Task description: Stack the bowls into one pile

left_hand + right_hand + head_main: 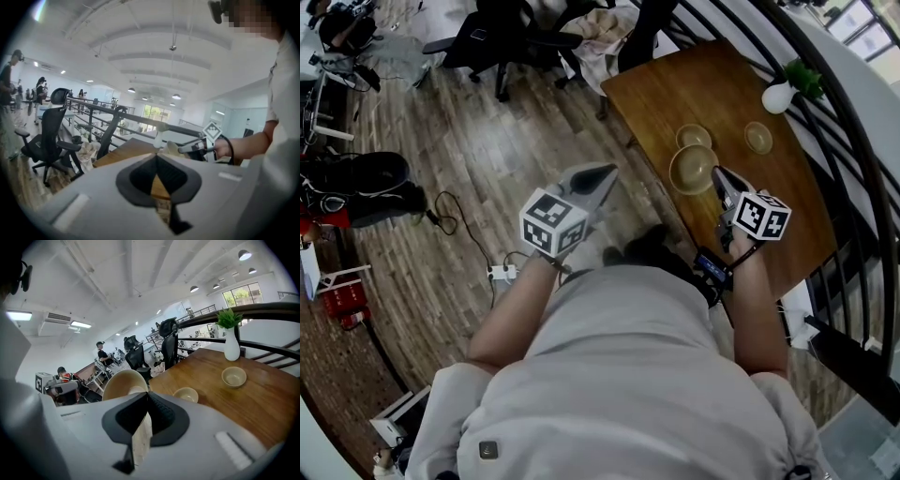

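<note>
While the left gripper (607, 174) hangs out over the floor at about 9 o'clock from the bowls, its jaws are brought together on nothing, so it has no part in the hold.

Next along is the large bowl (689, 169), over the near part of the wooden table (675, 89). The right gripper view shows it tipped, with its hollow turned toward the camera. I cannot tell whether its foot is clear of the wood. A small bowl (693, 137) stands upright at its 12 o'clock, near it.

The right gripper (719, 176) is clamped on the large bowl's rim at roughly the bowl's 3 o'clock, with the pale wall pinched between its pads. A second small bowl (758, 138) stands apart at 2 o'clock, and a white vase (777, 97) with a green sprig stands farther out, toward 1 o'clock.

These bowls look stiff and smooth-glazed, probably ceramic, so they have some weight and are liable to chip. The only practical hold is across the wall at the lip. Pinched at one side like this, the big bowl will want to swing and could slip on the glaze. It looks best suited as the base, with each small bowl taken by its rim and lowered in gently.
</note>
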